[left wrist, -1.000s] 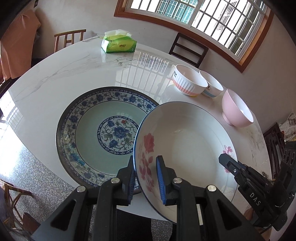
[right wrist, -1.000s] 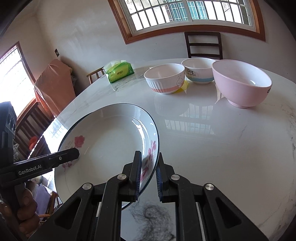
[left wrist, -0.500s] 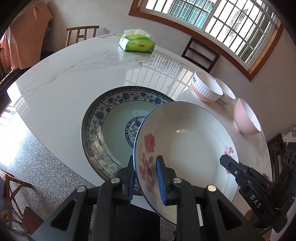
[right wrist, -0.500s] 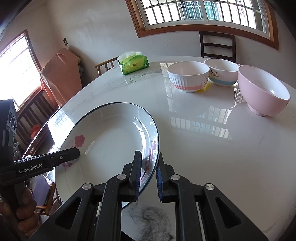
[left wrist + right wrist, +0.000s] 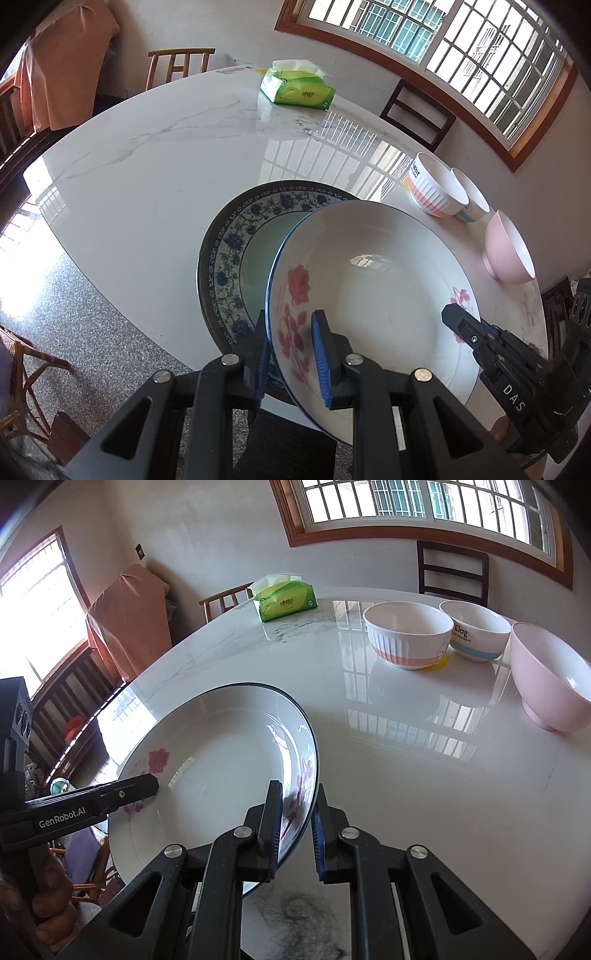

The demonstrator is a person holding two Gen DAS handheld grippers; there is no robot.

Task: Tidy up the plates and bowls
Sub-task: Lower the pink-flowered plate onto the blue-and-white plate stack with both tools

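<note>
Both grippers hold a white plate with pink flowers [image 5: 384,295] by opposite rims, lifted above the table. My left gripper [image 5: 290,354] is shut on its left rim; my right gripper [image 5: 295,830] is shut on its right rim, and also shows in the left wrist view [image 5: 491,350]. The white plate [image 5: 221,768] hangs partly over a blue-patterned plate [image 5: 236,251] that lies on the marble table [image 5: 147,177]. A ribbed white and orange bowl [image 5: 408,635], a white and blue bowl [image 5: 476,635] and a pink bowl [image 5: 550,675] stand at the right.
A green tissue pack [image 5: 297,88] lies at the table's far side. Wooden chairs [image 5: 417,114] stand around the table. The table's near edge [image 5: 122,306] drops to a speckled floor. A dark smudge [image 5: 295,919] marks the marble near my right gripper.
Both grippers have carried the flowered plate to the left, so it now covers more of the blue-patterned plate. Both grips stay shut.
</note>
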